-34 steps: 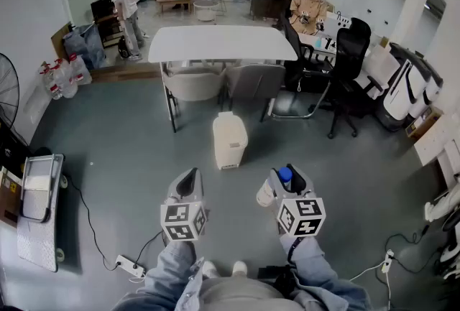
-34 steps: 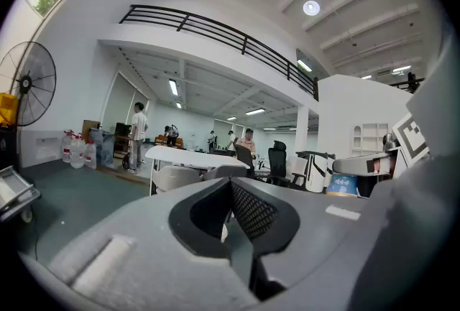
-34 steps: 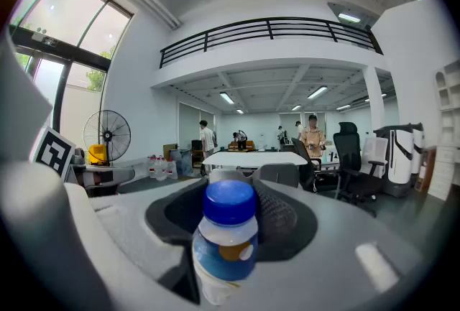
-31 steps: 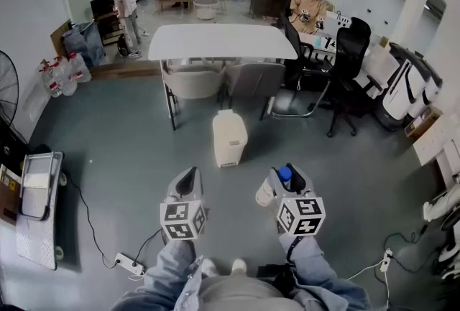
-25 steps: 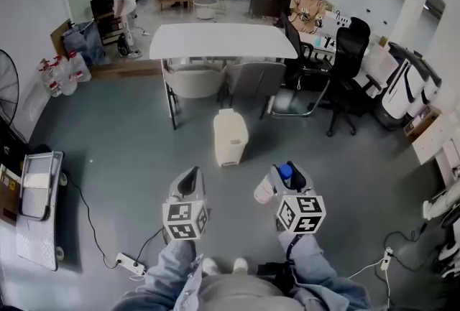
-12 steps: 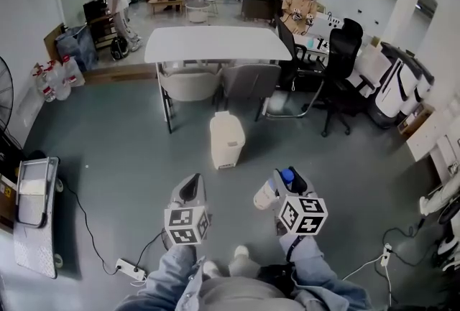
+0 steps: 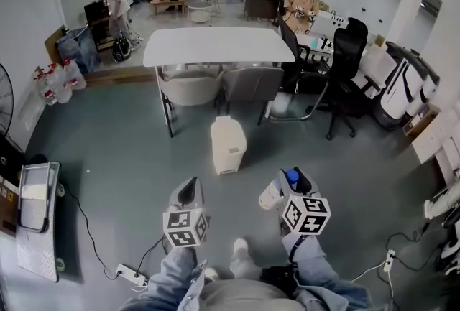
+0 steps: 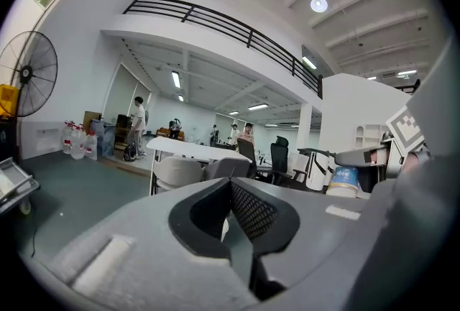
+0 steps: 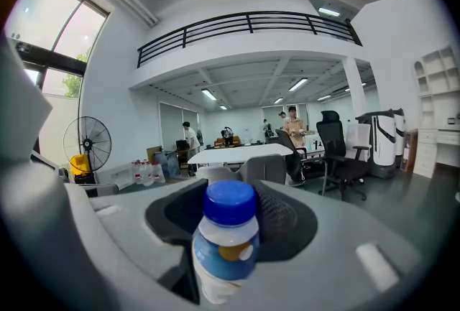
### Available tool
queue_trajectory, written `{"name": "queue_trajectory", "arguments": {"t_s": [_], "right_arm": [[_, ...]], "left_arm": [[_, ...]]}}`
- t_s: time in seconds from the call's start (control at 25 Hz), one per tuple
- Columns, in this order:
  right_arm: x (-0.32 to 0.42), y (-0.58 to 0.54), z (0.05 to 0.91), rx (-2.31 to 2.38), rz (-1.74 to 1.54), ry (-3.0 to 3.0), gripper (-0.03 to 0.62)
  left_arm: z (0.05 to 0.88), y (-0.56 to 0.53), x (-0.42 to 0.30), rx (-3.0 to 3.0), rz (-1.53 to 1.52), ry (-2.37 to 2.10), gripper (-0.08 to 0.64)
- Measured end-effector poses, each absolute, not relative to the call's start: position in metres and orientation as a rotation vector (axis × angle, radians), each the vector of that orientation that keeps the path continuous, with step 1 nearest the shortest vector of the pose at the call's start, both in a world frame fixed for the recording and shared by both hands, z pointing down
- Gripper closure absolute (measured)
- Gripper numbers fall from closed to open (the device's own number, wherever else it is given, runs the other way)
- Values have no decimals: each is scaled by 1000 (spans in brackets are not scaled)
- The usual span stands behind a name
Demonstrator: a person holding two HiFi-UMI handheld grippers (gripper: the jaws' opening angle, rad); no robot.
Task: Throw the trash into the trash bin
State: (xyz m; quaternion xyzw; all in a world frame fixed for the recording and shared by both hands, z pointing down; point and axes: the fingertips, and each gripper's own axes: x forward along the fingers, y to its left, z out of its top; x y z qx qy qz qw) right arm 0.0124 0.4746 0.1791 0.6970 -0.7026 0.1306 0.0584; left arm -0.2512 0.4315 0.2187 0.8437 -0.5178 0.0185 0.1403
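A small white bottle (image 7: 272, 195) with a blue cap (image 7: 291, 176) and a blue label is clamped between the jaws of my right gripper (image 7: 286, 182). In the right gripper view the bottle (image 9: 227, 248) stands upright between the two dark pads. My left gripper (image 7: 188, 187) is level with it on the left, its jaws together with nothing in them; they also meet in the left gripper view (image 8: 231, 191). The white lidded trash bin (image 7: 228, 145) stands on the grey floor ahead of both grippers, a little left of the right one, lid down.
Behind the bin stand a white table (image 7: 215, 46) and two grey chairs (image 7: 250, 83). Black office chairs (image 7: 345, 72) are to the right. A power strip (image 7: 129, 274) with cables lies at lower left, near a folded cart (image 7: 32, 196). People stand far back.
The view has shifted forward; a shoe has stepped out below. Both grippers sit slightly lower in the head view, the bottle still held. The bin has drawn a little nearer.
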Motion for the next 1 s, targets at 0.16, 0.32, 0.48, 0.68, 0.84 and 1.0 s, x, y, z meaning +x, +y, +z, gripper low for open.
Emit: {"name": "queue_trajectory", "arguments": {"t_s": [0.16,0.32,0.48,0.68,0.84,1.0], "right_arm": [[40,439,183,2114,440,-2145,393],[71,396,177,2110,436,-2175,393],[106,356,175,2103,451,-2192,393],[142,316,182,2098,498,-2194,393],[162,288,196,2070,543,-2212,393],[183,266,218,2053,647,-2204,393]], "left_arm": [[220,399,-229,2429,62,-1515,551],[211,359,-200,2437,69,-1541,551],[203,321,-168,2443,72,-1567,551],[208,288,-141,2418,84,-1587,551],[218,265,-126,2384,111,-1610,551],[226,242,-110,2386,160,-1622,551]]}}
